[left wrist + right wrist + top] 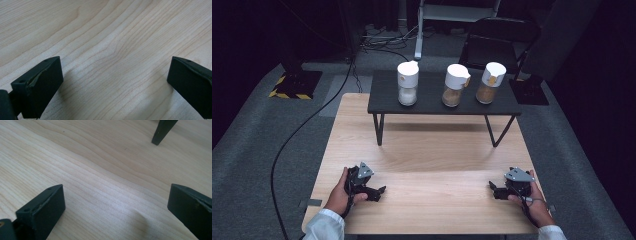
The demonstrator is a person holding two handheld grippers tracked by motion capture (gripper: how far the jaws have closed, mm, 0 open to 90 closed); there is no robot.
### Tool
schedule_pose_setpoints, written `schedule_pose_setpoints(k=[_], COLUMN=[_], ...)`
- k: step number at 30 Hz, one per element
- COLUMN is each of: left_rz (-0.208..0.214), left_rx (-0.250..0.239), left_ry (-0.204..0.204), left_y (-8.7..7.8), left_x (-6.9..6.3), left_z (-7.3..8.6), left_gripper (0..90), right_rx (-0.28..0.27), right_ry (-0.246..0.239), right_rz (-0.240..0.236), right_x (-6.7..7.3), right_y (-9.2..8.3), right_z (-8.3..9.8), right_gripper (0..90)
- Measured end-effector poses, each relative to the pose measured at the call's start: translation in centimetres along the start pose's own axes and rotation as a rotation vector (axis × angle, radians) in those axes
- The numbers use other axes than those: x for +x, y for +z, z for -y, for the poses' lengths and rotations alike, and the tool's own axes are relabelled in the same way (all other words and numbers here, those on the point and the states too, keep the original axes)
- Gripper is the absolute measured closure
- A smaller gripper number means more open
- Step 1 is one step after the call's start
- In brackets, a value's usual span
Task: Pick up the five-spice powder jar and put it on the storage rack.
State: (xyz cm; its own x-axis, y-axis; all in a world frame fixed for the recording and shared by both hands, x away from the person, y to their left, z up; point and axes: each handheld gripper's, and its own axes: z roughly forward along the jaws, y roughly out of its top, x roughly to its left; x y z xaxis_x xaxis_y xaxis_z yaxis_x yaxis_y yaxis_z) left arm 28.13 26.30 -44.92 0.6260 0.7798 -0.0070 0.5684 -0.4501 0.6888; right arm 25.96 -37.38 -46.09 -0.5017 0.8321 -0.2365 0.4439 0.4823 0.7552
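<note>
Three white-lidded jars stand in a row on a low black shelf [432, 106] at the far side of the wooden table [427, 150]: a left jar [407, 83] with white contents, a middle jar [455, 85] and a right jar [490, 83] with brownish contents. My left gripper [381, 191] rests near the table's front left, held by a hand, its jaws wide apart over bare wood [115, 50]. My right gripper [493, 189] rests at the front right, open too, nothing between its jaws.
The shelf stands on thin black legs [162, 131]; one leg shows at the top of the right gripper view. Beyond the table lie grey carpet, cables [302, 130], a black chair [502, 35] and a yellow-striped stand base [294, 82].
</note>
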Motion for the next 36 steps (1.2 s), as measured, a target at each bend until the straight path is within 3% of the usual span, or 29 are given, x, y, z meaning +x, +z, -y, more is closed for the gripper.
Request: schedule_pose_setpoints(k=[12,20,36], left_rz=[-0.001,-0.001,0.000], left_rx=[0.000,0.000,0.000], left_ry=[0.000,0.000,0.000], left_y=[0.0,0.0,0.0], left_x=[0.0,0.0,0.0], left_z=[0.0,0.0,0.0], left_gripper=[0.0,0.0,0.0], right_rx=[0.041,0.087,0.087], right_ry=[0.083,0.179,0.178], right_rz=[-0.055,-0.138,-0.140], right_x=[-1.9,-4.0,-4.1], right_y=[-0.2,0.0,0.0], right_z=[0.0,-0.1,-0.1], right_gripper=[0.2,0.2,0.0])
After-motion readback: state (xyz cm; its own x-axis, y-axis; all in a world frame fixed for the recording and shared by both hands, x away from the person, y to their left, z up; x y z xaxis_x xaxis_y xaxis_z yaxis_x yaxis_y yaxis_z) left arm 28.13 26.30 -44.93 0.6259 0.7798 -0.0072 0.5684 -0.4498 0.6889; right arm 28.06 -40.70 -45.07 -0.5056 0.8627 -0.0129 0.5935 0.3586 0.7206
